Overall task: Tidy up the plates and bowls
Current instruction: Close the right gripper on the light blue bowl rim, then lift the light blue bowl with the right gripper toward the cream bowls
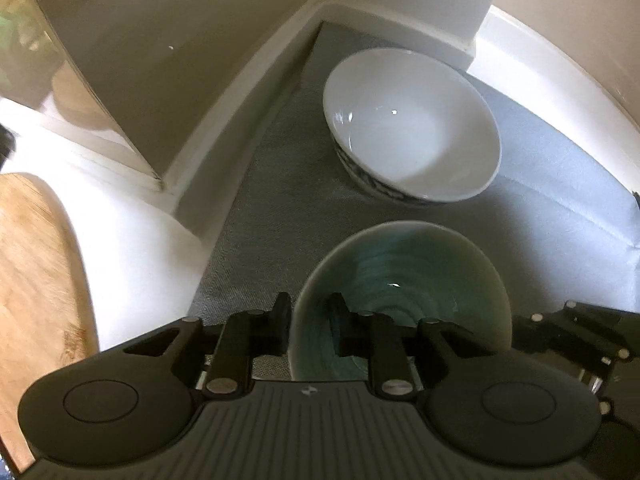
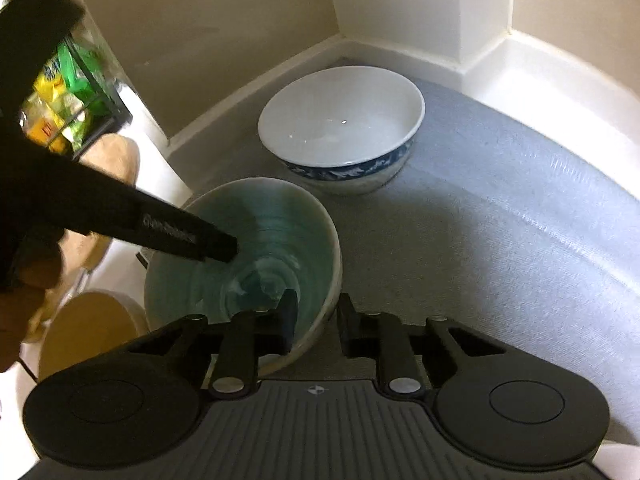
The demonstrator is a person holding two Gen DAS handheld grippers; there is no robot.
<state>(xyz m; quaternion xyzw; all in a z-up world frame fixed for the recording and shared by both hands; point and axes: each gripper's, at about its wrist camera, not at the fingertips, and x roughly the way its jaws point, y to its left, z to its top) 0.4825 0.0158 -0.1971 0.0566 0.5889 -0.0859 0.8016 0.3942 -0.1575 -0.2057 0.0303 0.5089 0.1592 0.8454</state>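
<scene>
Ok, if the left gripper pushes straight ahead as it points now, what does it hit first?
Probably the white bowl. The left gripper straddles the teal bowl rim, so that bowl would touch first, though depth is unclear.

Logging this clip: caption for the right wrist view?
Both hand-held grippers straddle the teal bowl's rim, white bowl behind.

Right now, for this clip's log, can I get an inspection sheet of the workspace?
Surface: grey liner mat in a white-walled corner.
Job's things: teal glazed bowl in front; white bowl with blue band behind it, apart, upright, empty.
Clutter: wooden board and colourful packets at left.
Grippers: left claw and right claw each straddle the teal bowl's rim, one finger inside, one outside.
Cables: nothing seen.
Surroundings: cream walls.
</scene>
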